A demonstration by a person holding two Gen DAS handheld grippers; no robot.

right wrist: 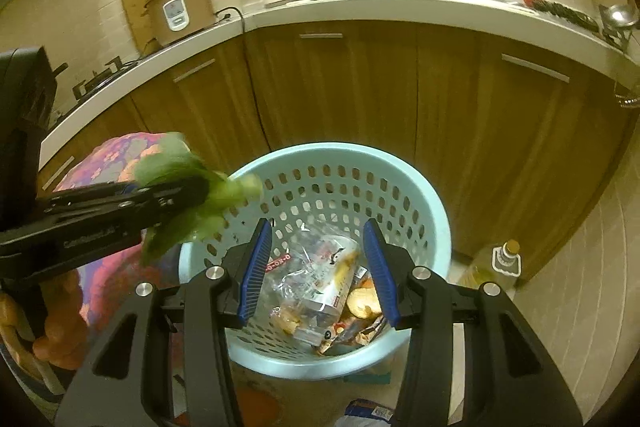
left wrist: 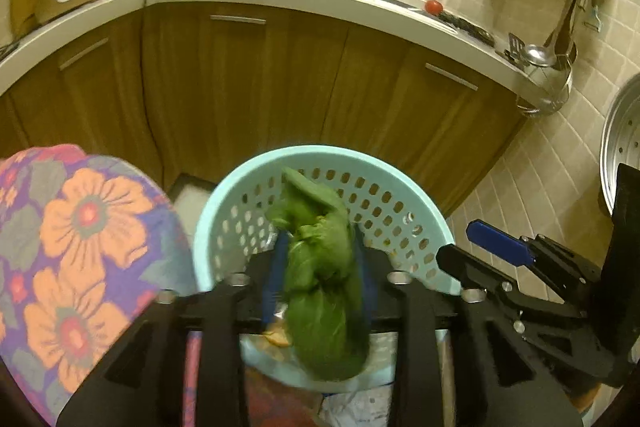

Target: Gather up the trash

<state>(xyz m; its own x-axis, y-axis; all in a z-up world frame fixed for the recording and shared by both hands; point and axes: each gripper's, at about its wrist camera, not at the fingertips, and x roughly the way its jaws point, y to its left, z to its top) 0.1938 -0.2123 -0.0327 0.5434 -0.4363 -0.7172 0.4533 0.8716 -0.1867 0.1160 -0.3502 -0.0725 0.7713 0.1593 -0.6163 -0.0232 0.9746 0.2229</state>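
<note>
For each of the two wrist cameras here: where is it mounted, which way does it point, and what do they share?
Left wrist: on the left tongs, looking forward and down past the wilted green leafy vegetable they grip; the right tongs show alongside.
Right wrist: on the open right tongs, looking down at wrappers; the left tongs enter.
Shared: the pale blue perforated plastic basket and wooden kitchen cabinets.

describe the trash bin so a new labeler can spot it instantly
Look on the floor in front of the wooden cabinets under the white countertop. The trash bin is a round, pale blue plastic basket with perforated walls, wrappers inside. Nothing else on the floor is round and full of holes.
</note>
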